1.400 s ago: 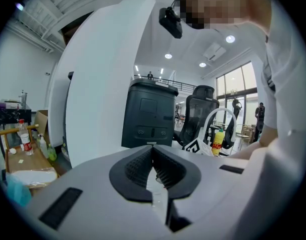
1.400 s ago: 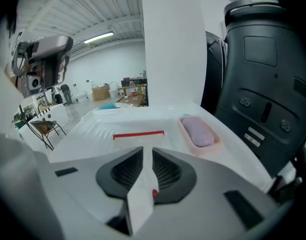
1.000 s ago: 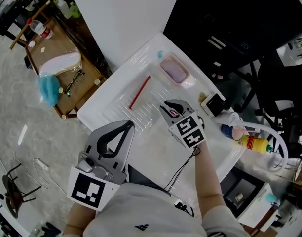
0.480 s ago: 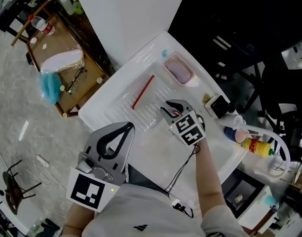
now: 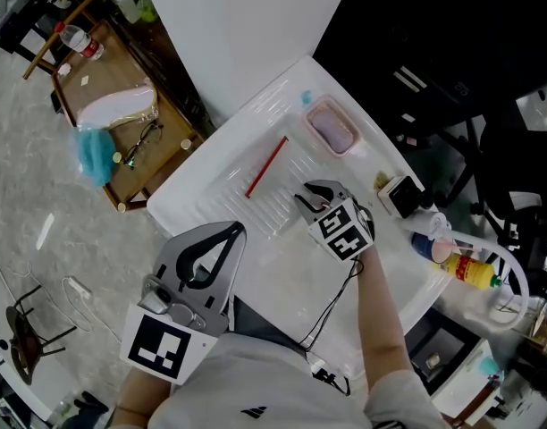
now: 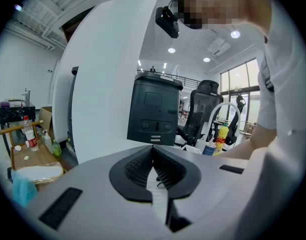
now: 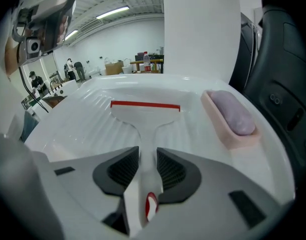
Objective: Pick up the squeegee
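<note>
The squeegee (image 5: 266, 166), a red blade on a white handle, lies flat in the white tray (image 5: 189, 184). In the right gripper view its blade (image 7: 144, 104) lies across the ribbed tray floor (image 7: 88, 129) and its handle runs back between my jaws. My right gripper (image 5: 311, 195) (image 7: 147, 155) points steeply down over that handle. Its jaws are opening, and the pads flank the handle without pressing on it. My left gripper (image 5: 231, 231) (image 6: 153, 153) hangs shut and empty at the tray's near edge.
A pink soap dish (image 5: 332, 130) (image 7: 232, 116) with a purple bar sits at the tray's far end. A black box (image 5: 399, 195) and a yellow bottle (image 5: 470, 272) stand right of the tray. A wooden table (image 5: 86, 79) with a blue cloth (image 5: 95, 155) is at left.
My right gripper has sunk a little towards the squeegee's handle. The left gripper has stayed where it was.
</note>
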